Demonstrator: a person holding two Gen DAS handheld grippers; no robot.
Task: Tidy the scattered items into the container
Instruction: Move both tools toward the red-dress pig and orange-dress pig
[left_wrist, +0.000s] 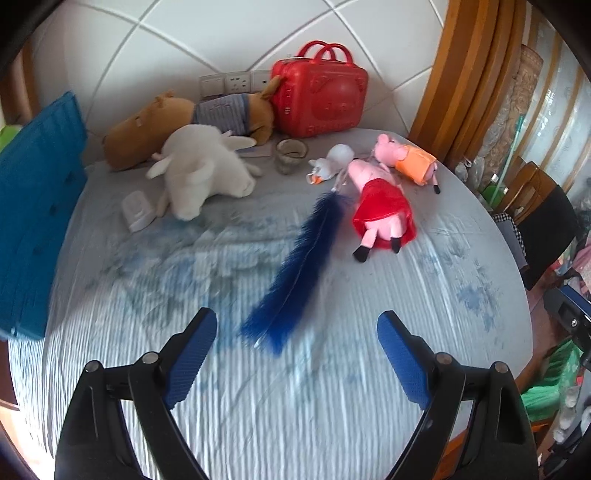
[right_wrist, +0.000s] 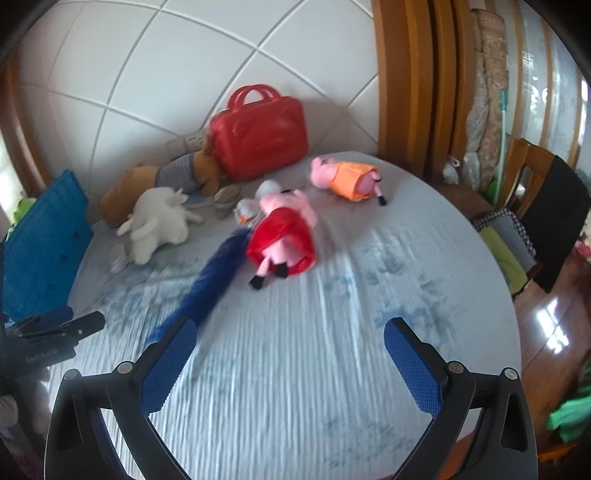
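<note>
Both the left gripper (left_wrist: 297, 334) and right gripper (right_wrist: 290, 341) are held released and empty above the desk (left_wrist: 332, 387); the toys are scattered near the red case (left_wrist: 319, 98).

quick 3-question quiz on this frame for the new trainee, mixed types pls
1. True or false: the left gripper holds the blue tail.
2. Which toy lies nearest the red case? A) brown plush B) red-dress pig C) white plush
3. Fill in: the glass stands between the white plush and the small ____ toy.

Key: 1 false, both the left and right gripper are open and empty; 2 A, it touches the case; 3 white.
</note>
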